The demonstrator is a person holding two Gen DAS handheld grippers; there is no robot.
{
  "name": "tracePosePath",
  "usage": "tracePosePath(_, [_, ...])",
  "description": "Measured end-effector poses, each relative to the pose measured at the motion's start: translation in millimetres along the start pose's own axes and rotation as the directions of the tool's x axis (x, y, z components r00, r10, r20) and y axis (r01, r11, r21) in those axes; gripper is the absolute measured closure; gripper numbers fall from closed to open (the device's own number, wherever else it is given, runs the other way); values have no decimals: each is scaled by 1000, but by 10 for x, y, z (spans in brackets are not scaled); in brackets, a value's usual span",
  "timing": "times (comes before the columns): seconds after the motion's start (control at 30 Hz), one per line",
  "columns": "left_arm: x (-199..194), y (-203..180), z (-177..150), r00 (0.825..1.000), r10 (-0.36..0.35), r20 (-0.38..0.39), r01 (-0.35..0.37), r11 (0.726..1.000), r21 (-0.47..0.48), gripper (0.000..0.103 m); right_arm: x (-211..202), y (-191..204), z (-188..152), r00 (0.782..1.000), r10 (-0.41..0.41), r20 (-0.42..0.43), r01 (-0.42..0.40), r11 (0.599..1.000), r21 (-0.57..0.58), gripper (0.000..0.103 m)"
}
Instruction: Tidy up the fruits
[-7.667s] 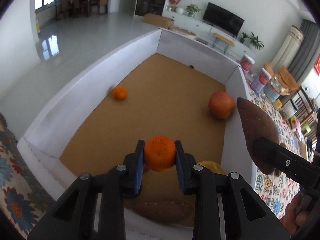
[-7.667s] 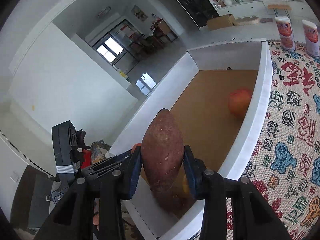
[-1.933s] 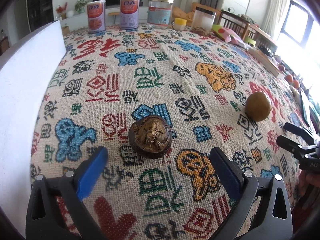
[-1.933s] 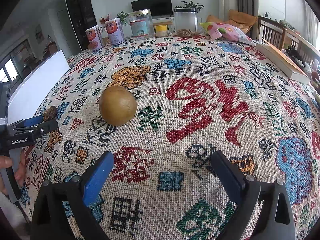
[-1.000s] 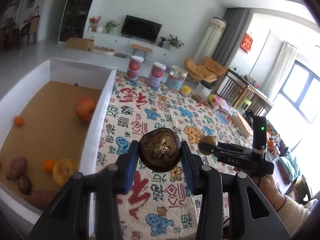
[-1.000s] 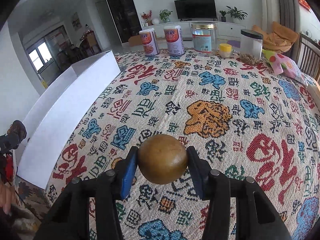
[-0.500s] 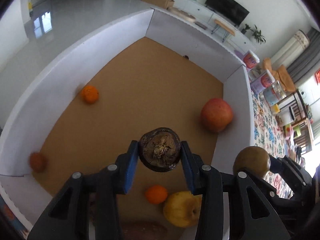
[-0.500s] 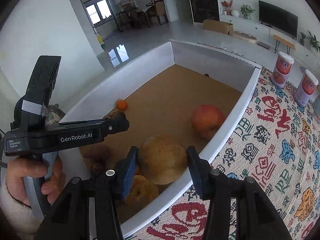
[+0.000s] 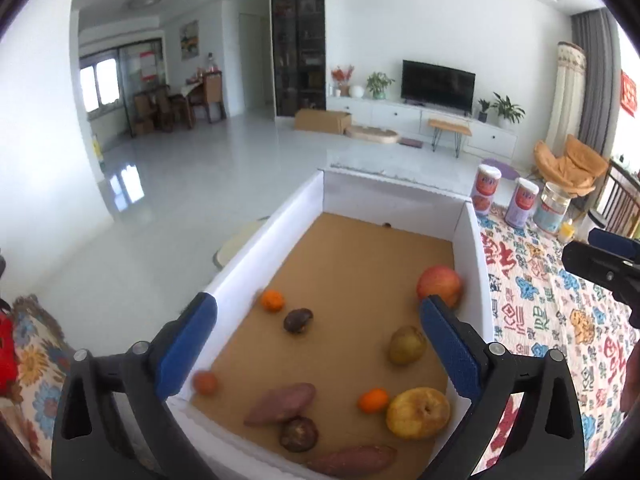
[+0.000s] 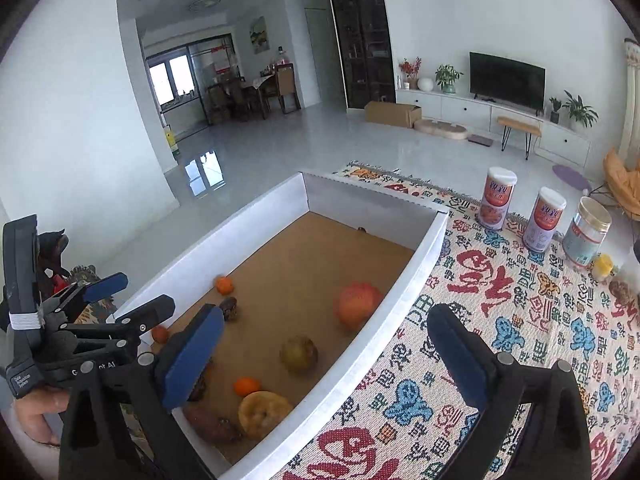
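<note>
A white box (image 9: 476, 280) with a brown floor holds several fruits. My left gripper (image 9: 316, 312) hangs above its near end, jaws opening wide, nothing between the pads. A dark brown round fruit (image 9: 298, 320) lies on the floor near a small orange (image 9: 272, 301). A brown-green round fruit (image 9: 407, 345) rests below the red apple (image 9: 439, 285). My right gripper (image 10: 325, 320) hovers over the box's right wall (image 10: 400, 300), jaws also opening and empty. The brown-green fruit (image 10: 299, 354) lies below it. The left gripper (image 10: 132, 296) shows at the left.
Two sweet potatoes (image 9: 280, 402), a yellow fruit (image 9: 418, 412) and another orange (image 9: 373, 400) crowd the box's near end. Right of the box lies the patterned tablecloth (image 10: 520, 320) with two cans (image 10: 497, 198) and a jar (image 10: 586, 230) at its far edge.
Both grippers went from shut on a fruit to wide open. The dark fruit and the brown-green fruit now lie on the box floor. Both cameras pulled back and tilted up.
</note>
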State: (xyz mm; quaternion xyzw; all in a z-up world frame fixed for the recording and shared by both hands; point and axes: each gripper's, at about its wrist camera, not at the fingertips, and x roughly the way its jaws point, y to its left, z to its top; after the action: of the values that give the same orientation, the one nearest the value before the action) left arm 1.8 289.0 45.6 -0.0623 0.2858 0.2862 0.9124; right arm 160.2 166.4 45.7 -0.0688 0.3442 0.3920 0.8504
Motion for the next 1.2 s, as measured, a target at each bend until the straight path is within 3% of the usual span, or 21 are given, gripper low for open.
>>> tracePosePath(0.03, [-83, 12, -32, 999, 31, 27, -31, 1000, 3, 1, -93, 11, -4, 1000, -22, 21, 21, 1000, 10, 0])
tracePosePath(0.1, [-119, 67, -104, 995, 88, -40, -89, 996, -23, 1, -173, 20, -63, 999, -39, 22, 39, 999, 38, 0])
tracePosePath(0.23, [-107, 159, -321, 987, 90, -134, -91, 996, -7, 1, -111, 122, -371, 995, -46, -91, 54, 995, 90, 0])
tracePosePath(0.37, [-6, 207, -499, 961, 114, -251, -114, 993, 12, 1, 29, 405, -734, 972, 5, -233, 13, 997, 76, 0])
tracePosePath(0.5, [66, 332, -572, 945, 86, -317, -103, 994, -39, 1, 108, 613, -859, 958, -17, -286, 25, 999, 26, 0])
tracePosePath(0.97, [126, 453, -592, 940, 104, -325, -123, 992, -40, 1, 172, 922, -691, 950, -74, -304, 64, 997, -44, 0])
tracePosePath(1.2, [119, 506, -548, 939, 119, -323, -136, 990, -32, 1, 177, 968, -661, 949, -63, -309, 51, 998, -47, 0])
